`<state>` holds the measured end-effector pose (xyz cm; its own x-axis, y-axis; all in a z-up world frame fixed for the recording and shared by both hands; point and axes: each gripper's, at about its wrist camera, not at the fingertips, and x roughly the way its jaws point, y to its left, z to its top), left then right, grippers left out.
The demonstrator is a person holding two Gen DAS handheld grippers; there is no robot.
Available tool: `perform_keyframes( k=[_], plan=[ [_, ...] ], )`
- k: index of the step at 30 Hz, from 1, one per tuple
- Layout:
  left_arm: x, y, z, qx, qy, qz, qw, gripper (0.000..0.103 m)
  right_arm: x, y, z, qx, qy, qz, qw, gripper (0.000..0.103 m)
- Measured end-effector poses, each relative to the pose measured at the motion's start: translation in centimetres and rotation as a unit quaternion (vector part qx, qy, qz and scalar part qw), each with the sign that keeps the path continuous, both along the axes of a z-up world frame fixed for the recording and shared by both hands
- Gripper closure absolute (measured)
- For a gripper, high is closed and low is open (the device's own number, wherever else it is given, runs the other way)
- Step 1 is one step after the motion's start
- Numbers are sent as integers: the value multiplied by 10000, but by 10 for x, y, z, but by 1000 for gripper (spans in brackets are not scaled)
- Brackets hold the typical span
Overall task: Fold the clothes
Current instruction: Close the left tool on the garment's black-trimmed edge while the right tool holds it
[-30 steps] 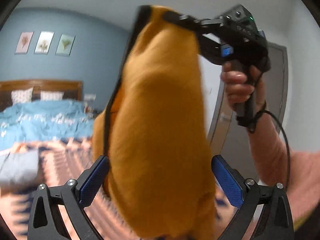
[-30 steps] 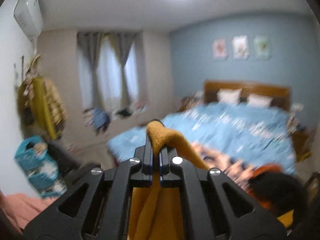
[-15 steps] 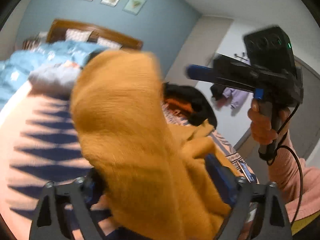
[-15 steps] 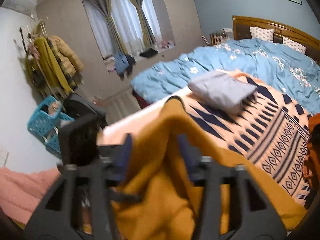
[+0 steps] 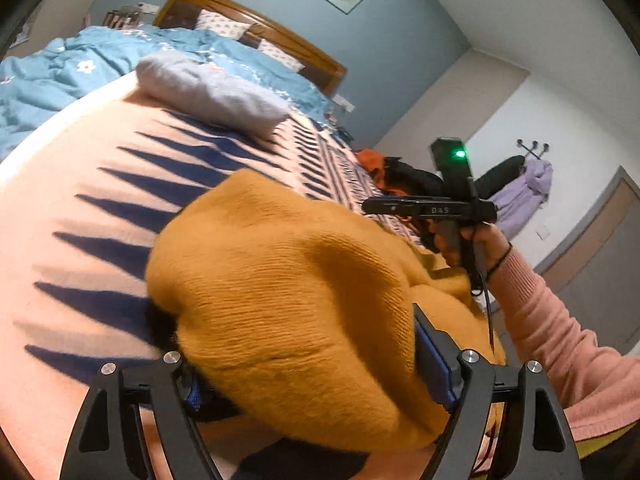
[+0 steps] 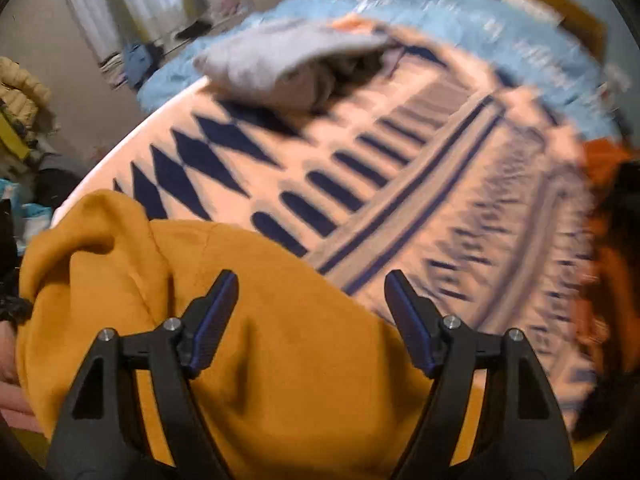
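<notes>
A mustard-yellow knitted garment [image 5: 288,300] lies bunched on the patterned pink and navy blanket [image 5: 80,216]. It is heaped between and over the spread fingers of my left gripper [image 5: 308,364], whose jaws stand wide apart. In the right wrist view the same garment [image 6: 280,340] lies flat under my right gripper [image 6: 310,308], which is open and holds nothing. The right gripper also shows in the left wrist view [image 5: 432,210], above the garment's far side.
A folded grey garment [image 5: 208,92] lies on the blanket's far part, also in the right wrist view [image 6: 280,60]. An orange and black clothes heap [image 5: 396,172] sits at the right. A blue duvet [image 5: 48,76] and wooden headboard [image 5: 248,28] lie beyond.
The right gripper held the garment's top high, then let go. The garment dropped onto the blanket, and both grippers came down over it. The right gripper is now open.
</notes>
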<state>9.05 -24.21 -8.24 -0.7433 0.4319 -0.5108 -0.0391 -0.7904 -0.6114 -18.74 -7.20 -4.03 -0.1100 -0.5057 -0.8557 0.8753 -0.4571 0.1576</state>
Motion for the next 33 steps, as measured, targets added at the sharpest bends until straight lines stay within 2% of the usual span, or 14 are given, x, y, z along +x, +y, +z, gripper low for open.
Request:
perform_keyframes(
  k=[3,5,8,10,12,14,16,17,18,22,25,28,30,33],
  plan=[
    [-1,-7,-8,71,-109,70,9999,20,-9,-17,-20,157,-133,323,9993,25],
    [0,-9,-11,121,-150,71,9998,20,-4,-20,-24,150,-146,621,9979,16],
    [-5,-11,-14,104,-182,39,9998,20,9,-19,-26,137,-105,1068,9941,16],
    [-8,-11,-15,73,-189,32,9998,20,21,-15,-26,188,21,1333,9909,27],
    [-11,-11,-15,62,-196,38,9998,23,32,-10,-26,236,119,1530,9879,67],
    [-12,-10,-16,54,-197,34,9998,34,37,-2,-24,224,171,1511,9881,86],
    [-13,-8,-15,-21,-225,33,9997,50,43,7,-20,251,454,1389,9890,92],
    [-14,-6,-14,-90,-240,45,9997,63,45,12,-17,245,566,1313,9894,93],
    [-13,-4,-13,-189,-231,57,9995,75,47,19,-11,147,650,1204,9905,93],
    [-10,8,-2,-628,-107,134,9979,84,61,45,31,-397,1007,665,9919,94],
    [-9,14,14,-924,73,210,9955,86,67,77,75,-1066,1311,167,9855,94],
    [-12,19,36,-1158,343,279,9923,87,78,117,122,-1665,1745,-292,9700,94],
    [-15,23,53,-1375,517,307,9887,87,89,146,157,-2076,2074,-606,9541,94],
    [-21,32,76,-1698,761,312,9820,87,110,172,186,-2355,2419,-848,9375,94]
  ],
)
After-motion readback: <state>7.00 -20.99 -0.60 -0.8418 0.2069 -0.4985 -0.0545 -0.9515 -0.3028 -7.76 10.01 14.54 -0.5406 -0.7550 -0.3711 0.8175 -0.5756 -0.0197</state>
